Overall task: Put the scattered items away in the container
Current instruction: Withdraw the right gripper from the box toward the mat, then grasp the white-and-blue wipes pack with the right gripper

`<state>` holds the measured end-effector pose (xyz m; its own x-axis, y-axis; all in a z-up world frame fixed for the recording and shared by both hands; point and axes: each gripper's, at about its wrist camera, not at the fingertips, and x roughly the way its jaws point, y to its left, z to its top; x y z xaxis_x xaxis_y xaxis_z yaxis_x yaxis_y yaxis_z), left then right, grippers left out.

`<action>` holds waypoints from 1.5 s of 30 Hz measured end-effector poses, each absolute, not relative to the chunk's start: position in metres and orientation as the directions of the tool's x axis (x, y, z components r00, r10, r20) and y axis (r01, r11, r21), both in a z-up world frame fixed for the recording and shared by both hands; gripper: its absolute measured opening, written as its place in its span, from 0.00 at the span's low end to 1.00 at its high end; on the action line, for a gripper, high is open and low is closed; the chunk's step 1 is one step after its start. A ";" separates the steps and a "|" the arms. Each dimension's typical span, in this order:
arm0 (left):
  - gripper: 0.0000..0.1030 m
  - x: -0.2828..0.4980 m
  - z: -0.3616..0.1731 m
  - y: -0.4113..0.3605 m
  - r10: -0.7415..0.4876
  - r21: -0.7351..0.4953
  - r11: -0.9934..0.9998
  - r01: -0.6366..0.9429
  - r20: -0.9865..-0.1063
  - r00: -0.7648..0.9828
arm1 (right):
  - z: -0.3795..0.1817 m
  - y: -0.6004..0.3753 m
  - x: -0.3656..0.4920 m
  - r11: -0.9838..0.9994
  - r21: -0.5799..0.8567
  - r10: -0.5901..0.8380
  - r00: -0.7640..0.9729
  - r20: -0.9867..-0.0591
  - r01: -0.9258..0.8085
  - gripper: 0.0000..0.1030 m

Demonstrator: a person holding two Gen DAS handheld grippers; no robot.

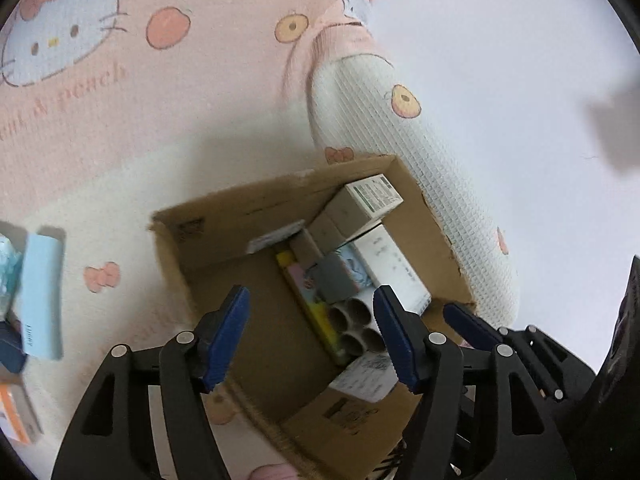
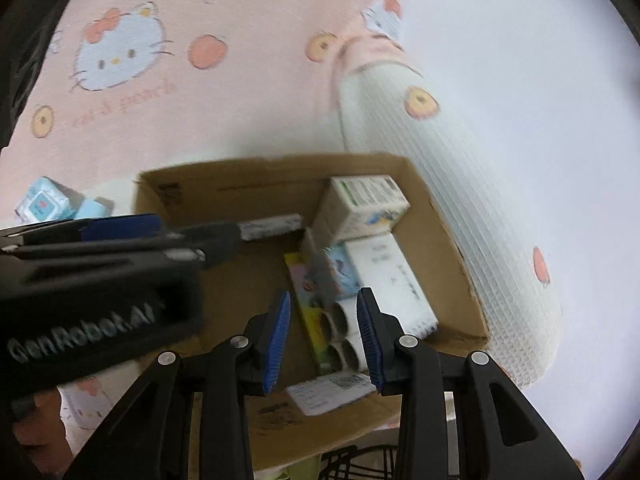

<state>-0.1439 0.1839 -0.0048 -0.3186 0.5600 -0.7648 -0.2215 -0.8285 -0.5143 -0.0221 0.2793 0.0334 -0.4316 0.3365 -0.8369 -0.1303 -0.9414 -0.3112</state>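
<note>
An open cardboard box (image 1: 224, 240) sits on a pink and white Hello Kitty blanket and also shows in the right wrist view (image 2: 224, 188). Inside it lie several small cartons, a white box (image 1: 394, 266), a yellow and pink pack (image 1: 316, 312) and a block of cardboard tubes (image 1: 356, 326). My left gripper (image 1: 312, 336) is open and empty above the box. My right gripper (image 2: 324, 340) is open and empty above the tubes (image 2: 344, 340). A light blue box (image 1: 40, 292) and other small packs lie on the blanket at the left.
A white quilted bolster (image 1: 420, 184) lies along the box's right side, against a white wall (image 1: 520, 60). My left gripper's body (image 2: 100, 280) crosses the right wrist view at the left. A blue tissue pack (image 2: 42, 202) lies left of the box.
</note>
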 end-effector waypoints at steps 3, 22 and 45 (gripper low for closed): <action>0.66 -0.144 -0.003 0.164 0.550 -0.514 -0.835 -0.198 -0.760 -0.346 | 0.038 0.259 -0.027 -0.948 -0.303 0.315 -0.467 -0.826 -0.103 0.37; 0.67 -0.115 -0.053 -0.028 0.275 -0.357 -0.932 0.067 -0.814 -0.511 | -0.012 0.108 -0.076 -0.960 -0.127 -0.006 -0.475 -0.880 0.248 0.44; 0.67 -0.123 -0.162 -0.273 0.206 -0.565 -0.663 0.492 -0.769 -0.606 | -0.157 0.062 -0.170 -0.881 0.463 -0.472 -0.234 -0.850 0.097 0.50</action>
